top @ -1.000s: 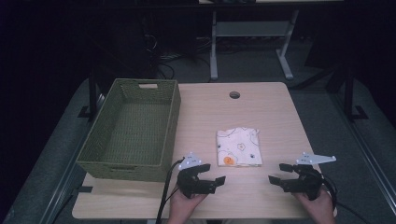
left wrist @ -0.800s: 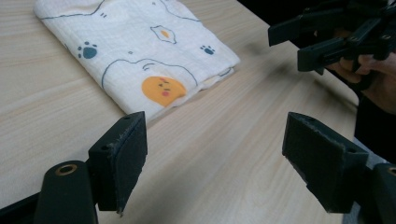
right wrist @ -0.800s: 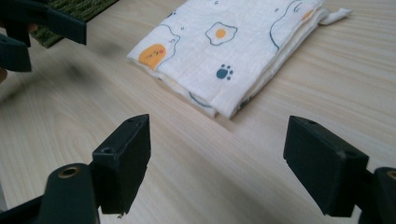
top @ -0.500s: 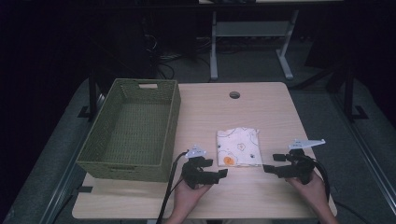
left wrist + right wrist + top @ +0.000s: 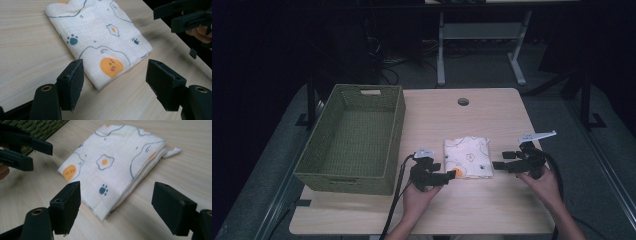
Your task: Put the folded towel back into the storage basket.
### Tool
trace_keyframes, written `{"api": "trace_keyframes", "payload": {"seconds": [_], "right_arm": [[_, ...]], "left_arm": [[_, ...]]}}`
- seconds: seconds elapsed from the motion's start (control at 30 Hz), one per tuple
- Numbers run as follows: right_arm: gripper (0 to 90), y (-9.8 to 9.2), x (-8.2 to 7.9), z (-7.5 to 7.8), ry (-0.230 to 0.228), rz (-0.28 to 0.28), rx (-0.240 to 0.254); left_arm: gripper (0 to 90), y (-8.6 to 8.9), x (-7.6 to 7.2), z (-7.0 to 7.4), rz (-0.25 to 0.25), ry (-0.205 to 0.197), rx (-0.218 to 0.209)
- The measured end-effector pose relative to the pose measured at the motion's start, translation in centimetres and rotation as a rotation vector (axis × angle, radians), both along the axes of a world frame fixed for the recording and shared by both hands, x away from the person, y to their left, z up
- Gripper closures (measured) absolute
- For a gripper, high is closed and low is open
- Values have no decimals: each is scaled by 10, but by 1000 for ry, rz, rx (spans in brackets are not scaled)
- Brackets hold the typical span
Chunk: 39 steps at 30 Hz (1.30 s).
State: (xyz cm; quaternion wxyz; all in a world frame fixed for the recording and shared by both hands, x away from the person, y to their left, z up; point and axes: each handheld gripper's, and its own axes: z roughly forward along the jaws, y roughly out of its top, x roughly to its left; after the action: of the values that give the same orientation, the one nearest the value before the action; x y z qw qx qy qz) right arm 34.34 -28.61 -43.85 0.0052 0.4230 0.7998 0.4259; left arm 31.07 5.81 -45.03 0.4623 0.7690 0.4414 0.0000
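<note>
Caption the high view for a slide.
Two open grippers, left and right, flank a folded cloth on a table, with a green basket at left.

My high view looks forward and down from above my side of the table (image 5: 492, 210), well back from the folded cloth (image 5: 467, 157). Both gripper views sit low and close beside that cloth (image 5: 100, 37) (image 5: 112, 162), facing it from opposite sides; all three share it.

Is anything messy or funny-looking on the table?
Not much. The folded cloth lies flat and tidy, but one small corner pokes out from its edge. The green basket sits straight. Both claws, left and right, hang open beside the cloth.
</note>
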Motion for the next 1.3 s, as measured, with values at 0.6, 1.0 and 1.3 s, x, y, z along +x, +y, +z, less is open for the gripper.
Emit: {"api": "trace_keyframes", "payload": {"seconds": [0.6, 1.0, 1.3], "right_arm": [[252, 17, 54, 8, 17, 5, -40], [283, 31, 80, -7, 41, -26, -89], [316, 45, 93, -16, 33, -52, -155]], "left_arm": [[353, -19, 19, -9, 29, 70, 112], [370, -27, 21, -14, 15, 73, 140], [527, -24, 24, -15, 28, 55, 161]]}}
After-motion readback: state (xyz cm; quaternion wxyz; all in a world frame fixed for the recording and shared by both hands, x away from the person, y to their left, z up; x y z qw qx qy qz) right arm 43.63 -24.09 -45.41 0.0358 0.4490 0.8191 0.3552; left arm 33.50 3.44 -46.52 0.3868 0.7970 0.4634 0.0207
